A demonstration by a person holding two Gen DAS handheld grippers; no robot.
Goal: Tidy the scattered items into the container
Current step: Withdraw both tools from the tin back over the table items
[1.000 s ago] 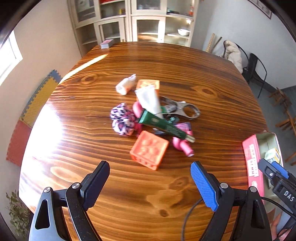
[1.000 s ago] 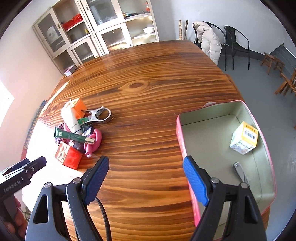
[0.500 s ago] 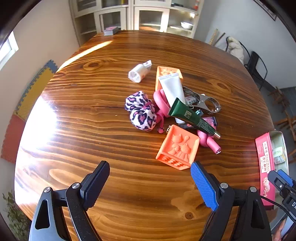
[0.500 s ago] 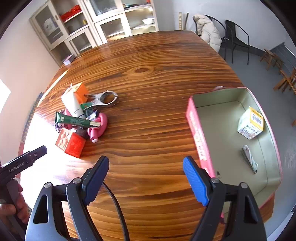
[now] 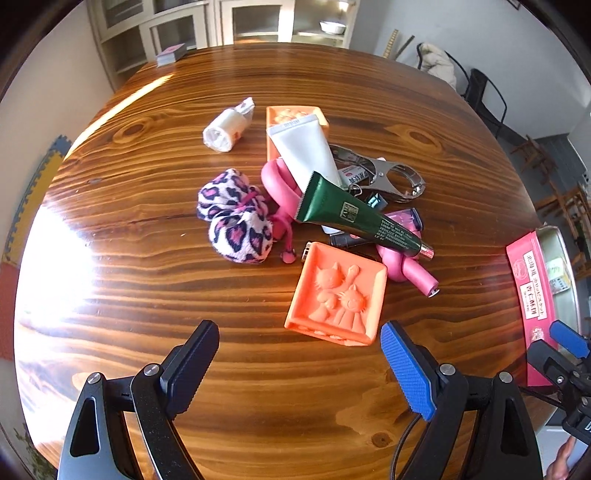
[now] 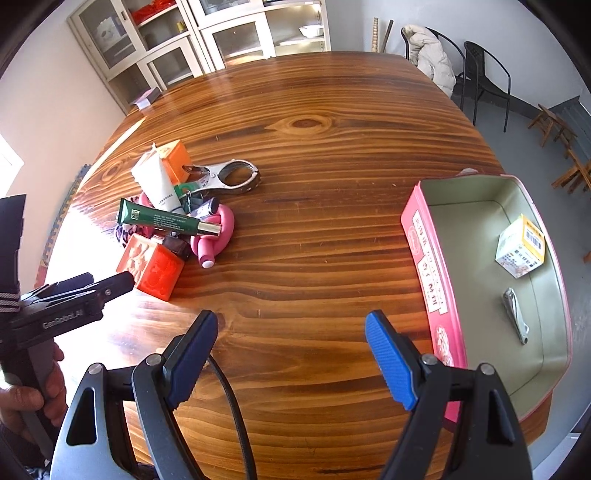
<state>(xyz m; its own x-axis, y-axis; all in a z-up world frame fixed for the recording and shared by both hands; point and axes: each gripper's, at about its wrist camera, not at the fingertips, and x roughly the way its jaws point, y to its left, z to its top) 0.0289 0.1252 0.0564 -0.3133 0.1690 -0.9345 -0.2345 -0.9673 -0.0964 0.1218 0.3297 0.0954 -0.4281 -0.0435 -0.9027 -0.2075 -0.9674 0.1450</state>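
Both claws released: left gripper (image 5: 300, 352) nears the block (image 5: 338, 293); a misjudged grasp may topple the green tube (image 5: 360, 218).

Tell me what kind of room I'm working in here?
Probably a dining or common room in a home or small office: a big round wooden table, glass-door cabinets with a bowl shelved inside, and black metal chairs by the wall.

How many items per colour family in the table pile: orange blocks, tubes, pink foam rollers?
Orange blocks: 2, the cat block and the far block.
Tubes: 2, the white tube and the green tube.
Pink foam rollers: 2, and.
Total: 6
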